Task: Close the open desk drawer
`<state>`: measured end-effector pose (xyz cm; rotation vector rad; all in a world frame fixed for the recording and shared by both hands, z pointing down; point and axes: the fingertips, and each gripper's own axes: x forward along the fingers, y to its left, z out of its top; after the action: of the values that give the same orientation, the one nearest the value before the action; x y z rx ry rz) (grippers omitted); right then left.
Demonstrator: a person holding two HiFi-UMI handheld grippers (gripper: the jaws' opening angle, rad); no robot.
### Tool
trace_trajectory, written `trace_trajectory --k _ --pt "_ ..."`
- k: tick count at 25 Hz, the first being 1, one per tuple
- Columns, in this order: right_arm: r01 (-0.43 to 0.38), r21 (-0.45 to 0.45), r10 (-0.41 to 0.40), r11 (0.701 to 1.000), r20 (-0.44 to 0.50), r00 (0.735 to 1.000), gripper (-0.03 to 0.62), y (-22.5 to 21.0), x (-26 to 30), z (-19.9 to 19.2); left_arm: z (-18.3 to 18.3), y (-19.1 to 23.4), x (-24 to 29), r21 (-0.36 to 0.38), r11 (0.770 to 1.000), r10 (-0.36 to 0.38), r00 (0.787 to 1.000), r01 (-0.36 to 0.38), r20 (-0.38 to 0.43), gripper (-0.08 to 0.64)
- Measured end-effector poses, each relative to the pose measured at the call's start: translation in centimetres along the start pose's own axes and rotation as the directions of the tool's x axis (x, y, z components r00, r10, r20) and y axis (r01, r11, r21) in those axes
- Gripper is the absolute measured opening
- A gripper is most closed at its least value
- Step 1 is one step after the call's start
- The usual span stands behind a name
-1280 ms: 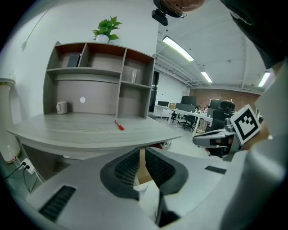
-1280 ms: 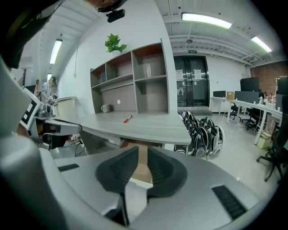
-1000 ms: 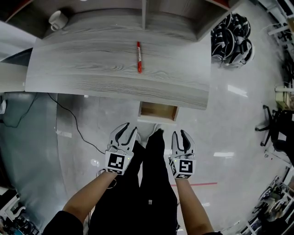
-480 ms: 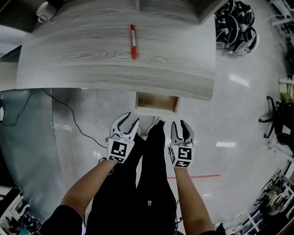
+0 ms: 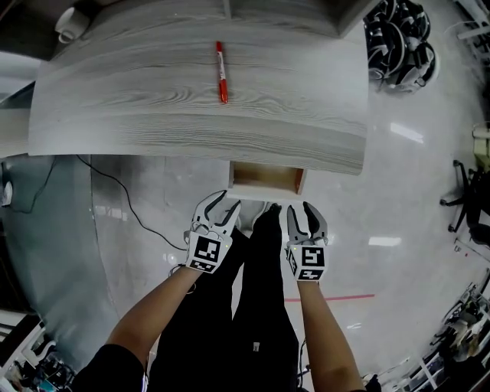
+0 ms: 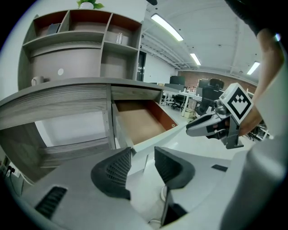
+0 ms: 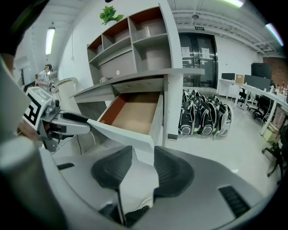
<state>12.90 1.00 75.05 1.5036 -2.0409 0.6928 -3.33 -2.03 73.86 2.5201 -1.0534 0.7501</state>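
- Head view: the grey wood-grain desk (image 5: 153, 115) fills the top, with a red marker (image 5: 221, 73) lying on it and a white mug (image 5: 73, 19) at its far left corner. The open drawer (image 5: 266, 181) juts out from under the desk's front edge, its brown bottom bare. The left gripper (image 5: 222, 205) and right gripper (image 5: 306, 210) hang just short of the drawer front, one at each side, not touching it.
- Left gripper view: the left gripper's (image 6: 143, 152) jaws are opening, with nothing between the pads; the drawer's (image 6: 139, 123) white front edge lies just beyond the tips. The right gripper (image 6: 211, 126) shows at the right.
- Right gripper view: the right gripper's (image 7: 143, 152) jaws are opening too, empty, facing the drawer's (image 7: 135, 112) near corner. Backpacks (image 7: 204, 117) stand on the floor behind.
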Motion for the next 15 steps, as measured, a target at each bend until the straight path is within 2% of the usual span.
trace_trajectory --k 4,9,11,15 --pt "-0.024 0.009 0.024 1.0 -0.019 1.0 0.15 0.8 0.7 -0.7 -0.3 0.4 0.5 -0.003 1.0 0.024 0.999 -0.024 -0.024 0.163" --pt "-0.031 -0.022 0.031 0.999 -0.006 1.0 0.15 1.5 1.1 0.0 -0.1 0.5 0.5 -0.012 0.999 0.03 0.999 -0.031 -0.028 0.158" --pt "-0.012 -0.028 0.011 1.0 -0.013 1.0 0.15 1.6 1.1 -0.2 -0.2 0.6 0.5 -0.021 0.999 0.031 0.999 -0.032 -0.031 0.156" --pt "0.076 0.024 -0.076 0.997 -0.028 0.997 0.155 -0.2 0.4 -0.9 -0.2 0.4 0.3 -0.044 0.998 0.036 0.999 -0.038 -0.036 0.158"
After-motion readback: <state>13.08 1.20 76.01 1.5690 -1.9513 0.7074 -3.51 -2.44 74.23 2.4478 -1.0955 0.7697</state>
